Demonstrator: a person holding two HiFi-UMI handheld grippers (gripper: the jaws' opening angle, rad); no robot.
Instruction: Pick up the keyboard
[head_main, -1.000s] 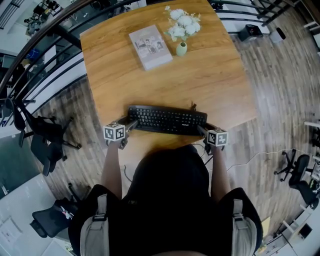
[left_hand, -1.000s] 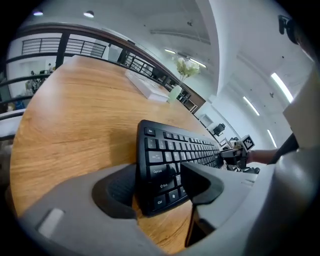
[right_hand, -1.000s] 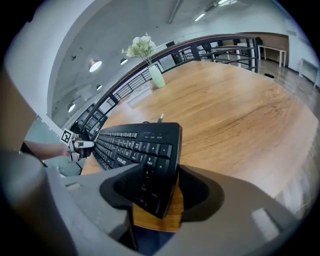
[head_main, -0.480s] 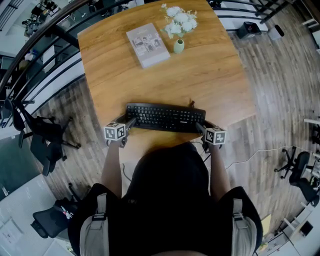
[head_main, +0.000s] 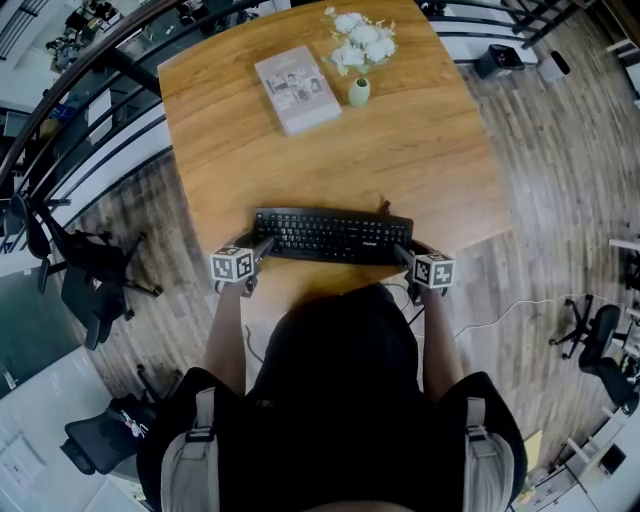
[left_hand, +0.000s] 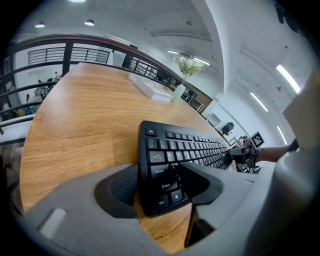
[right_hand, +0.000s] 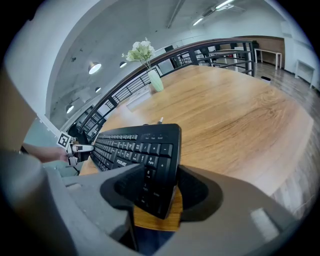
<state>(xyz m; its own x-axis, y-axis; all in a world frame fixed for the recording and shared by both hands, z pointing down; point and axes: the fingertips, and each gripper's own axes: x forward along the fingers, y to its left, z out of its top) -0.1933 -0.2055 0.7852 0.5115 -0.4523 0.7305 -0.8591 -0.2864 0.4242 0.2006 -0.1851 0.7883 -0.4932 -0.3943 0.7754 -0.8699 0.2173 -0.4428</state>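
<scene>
Lying left-to-right, keys up, the keyboard (head_main: 332, 237) sits clamped endwise in your left gripper (head_main: 262, 246) and right gripper (head_main: 404, 253), whose jaws just closed in.

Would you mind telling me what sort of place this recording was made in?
Most likely an open-plan office, perhaps on a mezzanine: a keyboard lies on a large wooden table, wheeled office chairs stand on the wood floor, and a railing runs behind the table.

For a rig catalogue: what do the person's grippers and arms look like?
Left gripper and right gripper: grey bodies, black pads, each with a white cube of black square markers. Forearms bare; dark top, grey shoulder straps. The right jaws have just been closing around the keyboard.
</scene>
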